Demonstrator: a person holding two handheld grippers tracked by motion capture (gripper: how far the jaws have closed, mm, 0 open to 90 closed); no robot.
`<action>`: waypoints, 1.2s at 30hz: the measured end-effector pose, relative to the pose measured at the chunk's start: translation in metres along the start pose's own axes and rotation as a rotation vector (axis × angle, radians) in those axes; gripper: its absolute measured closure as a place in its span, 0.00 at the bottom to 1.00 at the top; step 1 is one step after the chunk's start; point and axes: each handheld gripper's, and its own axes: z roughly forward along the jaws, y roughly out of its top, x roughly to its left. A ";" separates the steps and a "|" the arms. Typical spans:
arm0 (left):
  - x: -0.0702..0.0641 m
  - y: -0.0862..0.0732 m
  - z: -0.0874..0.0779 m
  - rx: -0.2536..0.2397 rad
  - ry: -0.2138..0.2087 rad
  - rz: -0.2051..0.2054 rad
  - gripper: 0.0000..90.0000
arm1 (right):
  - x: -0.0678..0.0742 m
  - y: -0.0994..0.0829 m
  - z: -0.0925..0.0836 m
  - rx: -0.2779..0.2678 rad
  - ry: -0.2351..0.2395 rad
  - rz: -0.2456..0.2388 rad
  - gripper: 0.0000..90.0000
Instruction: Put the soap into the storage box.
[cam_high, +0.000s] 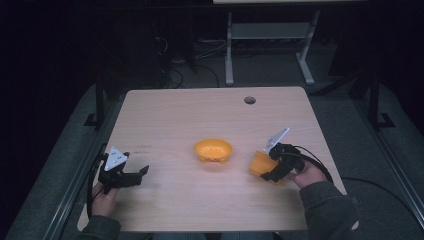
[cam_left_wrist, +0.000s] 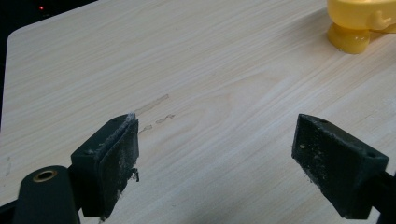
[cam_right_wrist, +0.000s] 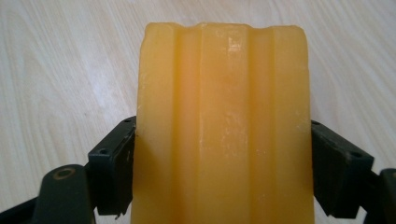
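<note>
A pale wood-grain counter (cam_high: 165, 115) carries a small round orange plastic bowl (cam_high: 213, 149) on stubby feet near its middle. To the bowl's right, the right tool (cam_high: 266, 167) grips an orange ribbed plastic cup (cam_high: 260, 163), its black jaws pressed against the cup's two sides; in the right gripper view the cup (cam_right_wrist: 223, 126) stands between the jaws over the bare wood. At the counter's left edge, well apart from the bowl, the left tool (cam_high: 138, 175) sits with its jaws spread wide, holding nothing.
</note>
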 end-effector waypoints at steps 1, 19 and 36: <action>0.000 0.000 0.000 -0.003 0.000 0.000 0.16 | 0.000 0.004 -0.001 0.002 -0.001 -0.008 0.23; 0.000 0.000 0.000 -0.003 -0.001 0.000 0.16 | -0.007 0.038 -0.006 -0.006 0.010 -0.065 0.23; 0.001 0.000 0.000 -0.006 -0.001 -0.003 0.16 | -0.009 0.067 -0.005 -0.010 0.020 -0.107 0.23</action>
